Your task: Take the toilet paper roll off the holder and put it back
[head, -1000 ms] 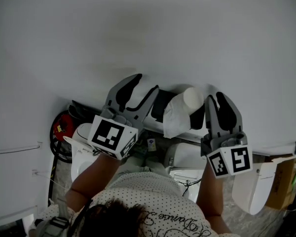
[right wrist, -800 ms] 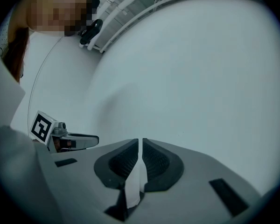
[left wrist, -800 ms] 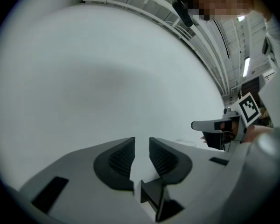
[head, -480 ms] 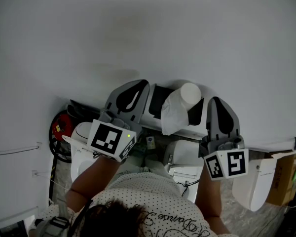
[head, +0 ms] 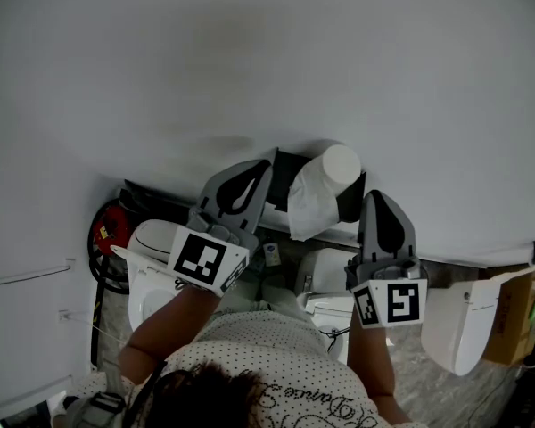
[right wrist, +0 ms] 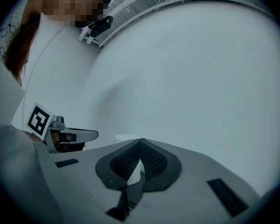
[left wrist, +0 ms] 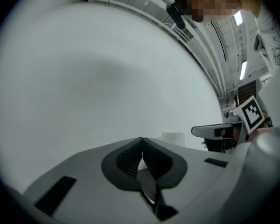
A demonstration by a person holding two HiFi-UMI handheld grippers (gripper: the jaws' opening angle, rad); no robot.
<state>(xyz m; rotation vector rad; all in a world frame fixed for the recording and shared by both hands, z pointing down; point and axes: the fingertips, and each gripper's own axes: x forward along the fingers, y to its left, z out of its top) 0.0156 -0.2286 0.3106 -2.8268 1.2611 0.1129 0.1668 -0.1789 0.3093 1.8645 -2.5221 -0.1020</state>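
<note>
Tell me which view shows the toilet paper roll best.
Head view: the toilet paper roll shows nearly whole, with its hanging end, at the black holder. The left gripper view catches only a small white piece of it beyond the shut jaws; the right gripper view, just a pale sliver.

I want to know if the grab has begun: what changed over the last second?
Both grippers closed. The left gripper stood wide open before and the right gripper partly open; now each has its jaws together on nothing. Both also sank a little lower in the head view. The toilet paper roll stays on its holder, loose sheet hanging, not gripped.
</note>
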